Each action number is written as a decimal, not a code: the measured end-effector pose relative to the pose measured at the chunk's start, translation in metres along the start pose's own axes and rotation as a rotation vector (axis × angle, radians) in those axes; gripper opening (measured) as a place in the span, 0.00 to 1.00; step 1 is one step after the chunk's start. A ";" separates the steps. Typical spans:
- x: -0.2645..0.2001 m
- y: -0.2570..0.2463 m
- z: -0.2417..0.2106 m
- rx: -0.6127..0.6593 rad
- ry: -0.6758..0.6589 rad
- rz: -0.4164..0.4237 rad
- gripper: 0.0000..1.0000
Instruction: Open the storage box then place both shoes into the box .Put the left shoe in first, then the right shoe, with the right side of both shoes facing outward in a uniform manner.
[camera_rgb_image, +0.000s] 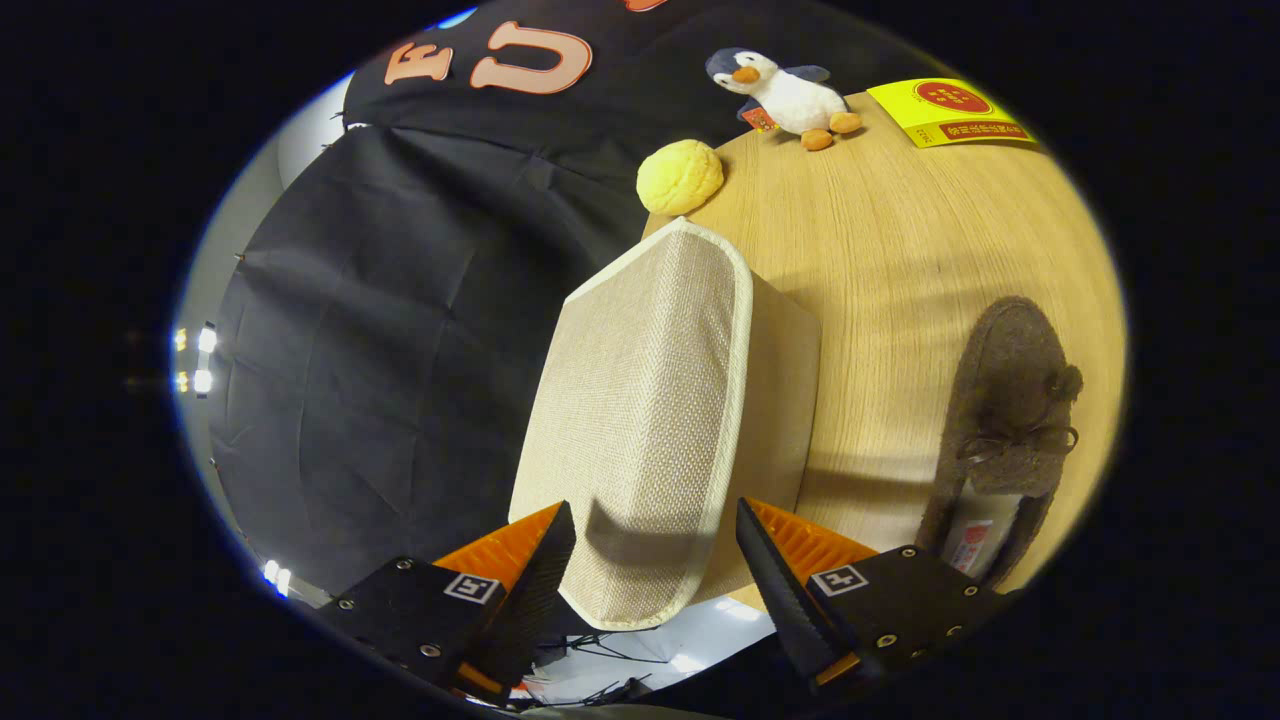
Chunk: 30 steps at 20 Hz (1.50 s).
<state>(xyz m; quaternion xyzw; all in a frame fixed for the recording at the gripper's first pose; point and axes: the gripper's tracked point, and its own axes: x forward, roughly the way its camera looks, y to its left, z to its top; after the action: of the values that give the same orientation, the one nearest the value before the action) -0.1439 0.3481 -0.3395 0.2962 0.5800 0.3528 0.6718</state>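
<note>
Two fingers of your gripper (655, 560) stand spread apart, and the near end of the storage box (650, 420) sits in the gap between them. Whether the fingers touch the cloth of the box I cannot tell; they do not look pressed on it. The box is beige woven fabric with a pale trim, its lid surface faces you and it stands on the edge of the wooden table (900, 250), reaching from the fingers toward 12 o'clock.

At about 3 o'clock from the box, apart from it, you see one brown felt shoe (1005, 430) lying on the table, with a small bow and pompom on top and a paper tag inside its opening. Its toe points toward 12 o'clock.

Beyond the box, at 12 o'clock, a yellow round bun-like toy (680, 176) lies at the table edge. Further at 1 o'clock sit a plush penguin (785, 95) and a yellow flat packet (950, 112).
</note>
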 end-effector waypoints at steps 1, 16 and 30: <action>0.002 0.002 0.000 0.006 0.001 0.012 0.97; -0.062 0.151 0.039 -0.080 -0.142 0.271 0.34; 0.069 0.294 0.028 -0.262 -0.101 0.211 0.17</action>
<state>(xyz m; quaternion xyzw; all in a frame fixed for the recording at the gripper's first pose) -0.1497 0.5745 -0.1374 0.2826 0.4603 0.4785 0.6923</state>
